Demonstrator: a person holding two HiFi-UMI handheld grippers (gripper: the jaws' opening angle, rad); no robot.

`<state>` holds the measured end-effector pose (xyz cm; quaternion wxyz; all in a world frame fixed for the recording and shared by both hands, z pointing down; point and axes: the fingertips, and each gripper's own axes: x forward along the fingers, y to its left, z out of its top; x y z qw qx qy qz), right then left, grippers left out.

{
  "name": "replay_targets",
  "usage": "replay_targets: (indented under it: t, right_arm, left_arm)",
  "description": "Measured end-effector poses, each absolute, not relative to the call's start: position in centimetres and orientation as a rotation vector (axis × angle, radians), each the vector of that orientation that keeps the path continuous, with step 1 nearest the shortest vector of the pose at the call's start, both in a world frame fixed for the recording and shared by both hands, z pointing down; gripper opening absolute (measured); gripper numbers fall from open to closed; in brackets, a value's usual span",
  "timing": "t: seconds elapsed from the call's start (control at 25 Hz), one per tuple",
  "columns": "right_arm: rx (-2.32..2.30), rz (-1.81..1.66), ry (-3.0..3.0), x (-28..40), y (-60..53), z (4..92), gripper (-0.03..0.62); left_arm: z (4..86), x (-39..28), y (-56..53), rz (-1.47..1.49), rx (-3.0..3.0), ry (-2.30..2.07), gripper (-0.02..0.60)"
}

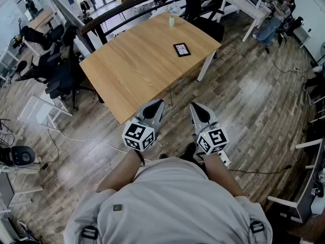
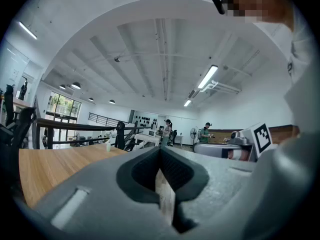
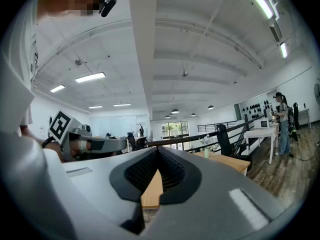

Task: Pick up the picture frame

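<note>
A small dark picture frame [image 1: 182, 49] lies flat on the far right part of the wooden table [image 1: 137, 65]. My left gripper [image 1: 158, 103] and right gripper [image 1: 195, 107] are held level side by side in front of my body, just off the table's near edge, well short of the frame. Both are shut with nothing between the jaws. In the left gripper view my left gripper [image 2: 161, 151] shows closed jaws over the table top [image 2: 45, 166]. The right gripper view shows my right gripper [image 3: 157, 156] closed, with the table's corner [image 3: 227, 161] beyond. The frame is not visible in either gripper view.
A small pale bottle [image 1: 171, 20] stands at the table's far edge. Black office chairs [image 1: 61, 78] crowd the left side, and a dark railing [image 1: 132, 6] runs behind the table. A white desk [image 1: 249, 6] stands at the far right. Cables [image 1: 81, 140] trail on the wood floor.
</note>
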<state>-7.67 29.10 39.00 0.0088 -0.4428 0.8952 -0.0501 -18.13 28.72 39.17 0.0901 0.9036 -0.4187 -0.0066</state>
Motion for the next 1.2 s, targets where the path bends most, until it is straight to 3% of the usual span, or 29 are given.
replay_targets:
  t: [0.72, 1.2]
  right_arm:
    - [-1.372, -0.195, 2.790, -2.5, 25.9, 40.0, 0.009]
    - [-1.326, -0.226, 2.816, 7.5, 20.1, 40.1, 0.009]
  left_arm:
    - [40.7, -12.6, 25.2, 0.027, 2.662, -1.216, 0.003]
    - [40.6, -0.4, 18.5, 0.037, 2.693, -1.152, 0.003]
